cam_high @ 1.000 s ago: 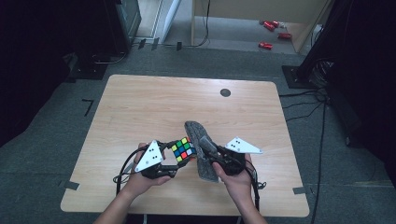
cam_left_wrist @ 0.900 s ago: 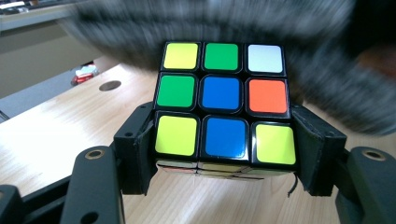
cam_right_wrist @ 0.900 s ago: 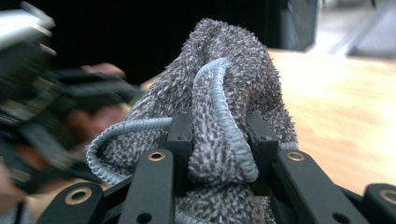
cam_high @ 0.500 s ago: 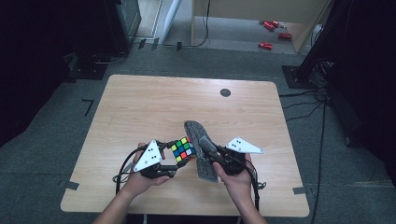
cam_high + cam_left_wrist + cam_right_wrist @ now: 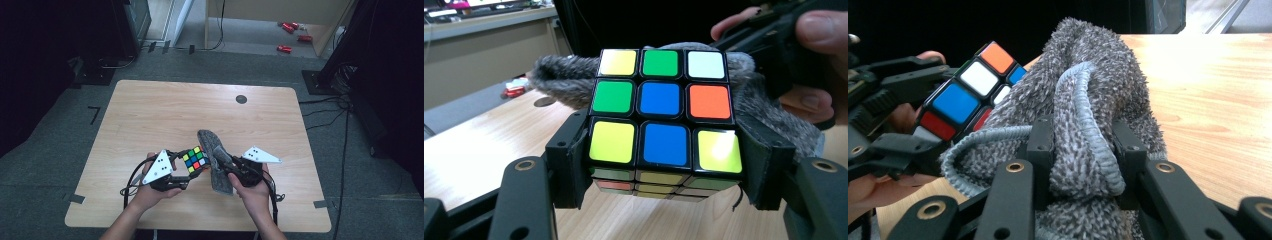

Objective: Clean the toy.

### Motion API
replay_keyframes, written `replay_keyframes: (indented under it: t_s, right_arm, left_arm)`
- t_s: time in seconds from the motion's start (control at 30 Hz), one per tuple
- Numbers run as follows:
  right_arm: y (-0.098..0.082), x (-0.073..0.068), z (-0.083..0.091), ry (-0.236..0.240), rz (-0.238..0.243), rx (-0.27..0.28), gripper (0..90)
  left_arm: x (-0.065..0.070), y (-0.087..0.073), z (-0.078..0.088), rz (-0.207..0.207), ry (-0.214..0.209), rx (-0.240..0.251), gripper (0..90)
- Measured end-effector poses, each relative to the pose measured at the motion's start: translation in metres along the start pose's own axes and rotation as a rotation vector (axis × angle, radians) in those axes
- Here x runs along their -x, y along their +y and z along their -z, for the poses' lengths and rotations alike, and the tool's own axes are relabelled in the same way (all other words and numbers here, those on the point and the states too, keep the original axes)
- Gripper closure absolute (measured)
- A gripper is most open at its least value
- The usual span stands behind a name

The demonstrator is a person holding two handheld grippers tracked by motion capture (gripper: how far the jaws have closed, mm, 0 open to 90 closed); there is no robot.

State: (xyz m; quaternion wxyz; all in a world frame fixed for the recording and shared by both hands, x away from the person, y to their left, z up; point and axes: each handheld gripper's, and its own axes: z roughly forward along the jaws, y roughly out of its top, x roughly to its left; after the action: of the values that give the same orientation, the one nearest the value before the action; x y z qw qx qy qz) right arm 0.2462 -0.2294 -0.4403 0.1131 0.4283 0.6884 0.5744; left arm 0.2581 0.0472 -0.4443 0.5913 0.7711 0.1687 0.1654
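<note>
Between the left gripper's (image 5: 661, 172) fingers (image 5: 569, 165) the cube (image 5: 663, 117) sits pinched, so the right gripper (image 5: 1083, 165), clamping the grey cloth (image 5: 1098, 100), should rub each face firmly without dislodging it.

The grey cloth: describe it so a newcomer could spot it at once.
Look at the near edge of the wooden table, between the two hands. The right gripper pinches the grey cloth, a shaggy bunched towel with a stitched hem, beside the bright puzzle cube.
</note>
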Motion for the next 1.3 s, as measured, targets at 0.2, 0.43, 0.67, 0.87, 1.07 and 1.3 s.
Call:
replay_keyframes:
  t_s: [0.2, 0.43, 0.67, 0.87, 1.07, 1.3]
  right_arm:
    - [0.01, -0.021, 0.005, 0.039, 0.044, 0.034, 69.1]
    - [0.002, -0.003, 0.002, 0.024, -0.022, 0.02, 68.8]
    - [-0.002, -0.007, -0.004, 0.064, -0.026, 0.024, 70.6]
    - [-0.009, -0.014, -0.015, 0.099, 0.05, -0.002, 71.7]
    - [-0.022, -0.028, -0.034, 0.149, 0.162, -0.109, 71.8]
    - [-0.007, -0.016, -0.012, 0.086, 0.141, 0.039, 72.1]
  left_arm:
    - [0.003, -0.003, -0.005, -0.024, 0.009, -0.051, 34.5]
    - [0.0, 0.006, 0.004, 0.01, 0.031, 0.024, 34.4]
    - [-0.011, 0.004, 0.013, 0.163, 0.073, 0.108, 34.4]
    - [-0.015, 0.003, 0.013, 0.233, 0.031, 0.137, 34.4]
    - [-0.019, 0.0, 0.012, 0.252, 0.024, 0.121, 34.4]
    - [-0.021, 0.0, 0.013, 0.275, 0.009, 0.128, 34.5]
